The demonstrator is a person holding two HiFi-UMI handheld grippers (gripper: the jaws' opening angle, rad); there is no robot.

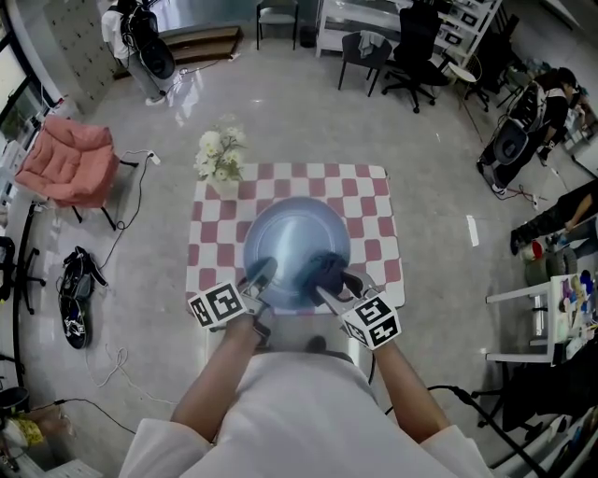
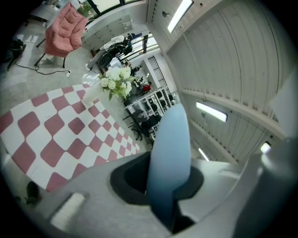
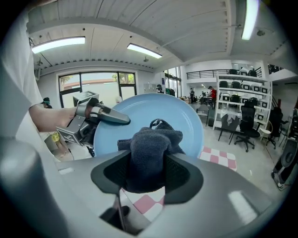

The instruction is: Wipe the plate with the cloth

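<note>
Two grips are closed: left gripper (image 1: 263, 274) pinches the blue plate (image 1: 291, 231) by its rim, right gripper (image 1: 329, 283) squeezes the dark cloth (image 3: 151, 139), which hides part of the plate

A glossy pale grey floor (image 1: 308, 112) spreads round a table under a red-and-white checked cover (image 1: 378, 191), with white flowers (image 1: 220, 155) at the table's far left corner. To the left stands a pink padded chair (image 1: 67, 161), with cables (image 1: 138, 201) trailing beside it. Black office chairs (image 1: 409, 45) and white shelves (image 1: 472, 28) line the far side, and a white stand (image 1: 533, 322) sits at the right. The right gripper view shows a white panelled ceiling (image 3: 139, 23) with lit strip lights (image 3: 58, 44), wide windows (image 3: 93, 86) bright with daylight, and a railed upper gallery (image 3: 209, 73).
</note>
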